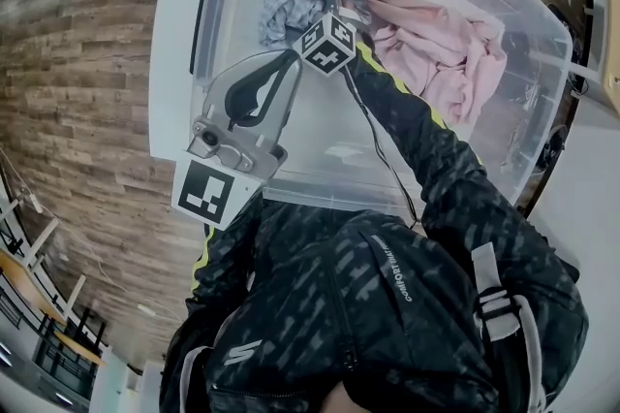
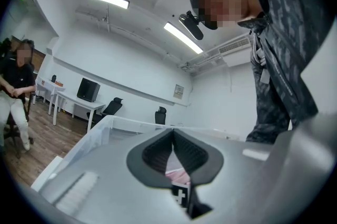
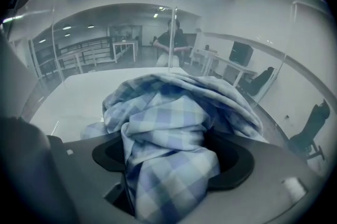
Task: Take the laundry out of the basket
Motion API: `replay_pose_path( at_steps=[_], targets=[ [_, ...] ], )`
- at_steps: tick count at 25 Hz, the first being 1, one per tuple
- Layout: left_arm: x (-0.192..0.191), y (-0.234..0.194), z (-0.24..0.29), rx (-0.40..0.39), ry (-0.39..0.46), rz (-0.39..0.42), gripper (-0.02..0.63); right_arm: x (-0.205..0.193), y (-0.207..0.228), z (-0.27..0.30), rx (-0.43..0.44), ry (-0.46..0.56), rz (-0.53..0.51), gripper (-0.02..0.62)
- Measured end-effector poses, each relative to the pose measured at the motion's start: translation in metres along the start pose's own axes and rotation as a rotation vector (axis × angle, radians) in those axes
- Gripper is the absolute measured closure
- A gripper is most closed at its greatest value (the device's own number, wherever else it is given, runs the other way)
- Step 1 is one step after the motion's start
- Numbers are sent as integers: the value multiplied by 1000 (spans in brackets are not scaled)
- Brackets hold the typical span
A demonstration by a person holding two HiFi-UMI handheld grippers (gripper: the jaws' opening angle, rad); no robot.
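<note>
While the left gripper [image 2: 172, 139] hangs closed and empty, the checked cloth [image 3: 168, 112] sits bunched between the nearer right gripper's [image 3: 168, 162] wide jaws, dead ahead.

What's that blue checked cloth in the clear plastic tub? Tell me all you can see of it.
The blue-and-white checked cloth looks like soft, thin woven fabric, crumpled into a loose mound of folds. It lies inside the clear plastic tub, beside a pink garment. The right gripper reaches down to it, jaws wide apart, with a bunch of the cloth between them.
</note>
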State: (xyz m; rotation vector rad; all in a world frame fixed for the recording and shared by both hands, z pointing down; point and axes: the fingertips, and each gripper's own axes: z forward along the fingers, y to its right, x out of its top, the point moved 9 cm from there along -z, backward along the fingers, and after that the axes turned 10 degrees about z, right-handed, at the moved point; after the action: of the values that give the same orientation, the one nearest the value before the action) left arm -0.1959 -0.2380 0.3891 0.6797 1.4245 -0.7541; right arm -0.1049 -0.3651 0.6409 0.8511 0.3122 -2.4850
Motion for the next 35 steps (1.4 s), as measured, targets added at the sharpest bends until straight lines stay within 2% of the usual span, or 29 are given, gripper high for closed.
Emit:
replay_pose_path(
  at_steps=[4, 7, 10, 14, 18, 22, 29, 35],
  targets=[
    [0, 0, 0, 5, 1, 3, 595, 4, 6, -1, -67, 12, 26, 303],
    [1, 0, 0, 11, 1, 11, 595, 6, 12, -5, -65, 26, 76, 393],
    [1, -1, -1, 19, 9, 5, 595, 8, 17, -10, -56, 58, 146, 437],
    [8, -1, 0, 44, 94, -19, 595, 13, 21, -24, -47, 134, 240, 449],
    [17, 1, -7, 56, 76, -1, 595, 24, 24, -45, -34, 206, 291, 451],
    [36, 6, -13, 48, 117, 0, 595, 38, 28, -76, -20, 272, 352, 451],
    [56, 16, -23, 64, 90, 36, 595, 61, 31, -135, -19, 400, 373, 451],
    [68, 24, -36, 88, 79, 18, 595, 73, 25, -187, -25, 500, 372, 451]
  ],
)
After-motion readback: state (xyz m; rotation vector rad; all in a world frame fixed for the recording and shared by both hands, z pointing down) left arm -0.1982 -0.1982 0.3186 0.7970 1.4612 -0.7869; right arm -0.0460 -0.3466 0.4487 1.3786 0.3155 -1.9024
